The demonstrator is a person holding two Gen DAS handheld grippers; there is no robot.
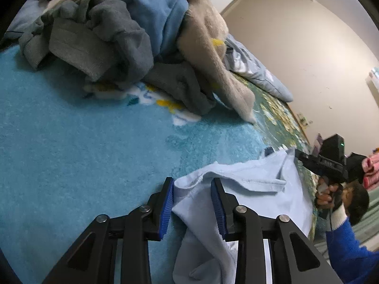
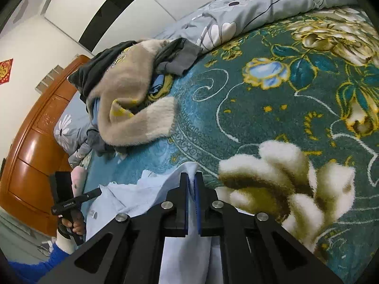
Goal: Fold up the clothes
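A light blue garment lies on the teal flowered bed blanket. My left gripper is open, with an edge of the garment lying between its jaws. My right gripper is shut on another edge of the same garment, pinched between the blue pads. The right gripper also shows in the left wrist view, at the garment's far corner. The left gripper shows in the right wrist view, at the far left of the garment.
A pile of unfolded clothes, grey, blue and beige, sits on the blanket beyond the garment; it also shows in the right wrist view. A grey flowered duvet lies behind. A wooden headboard stands at left.
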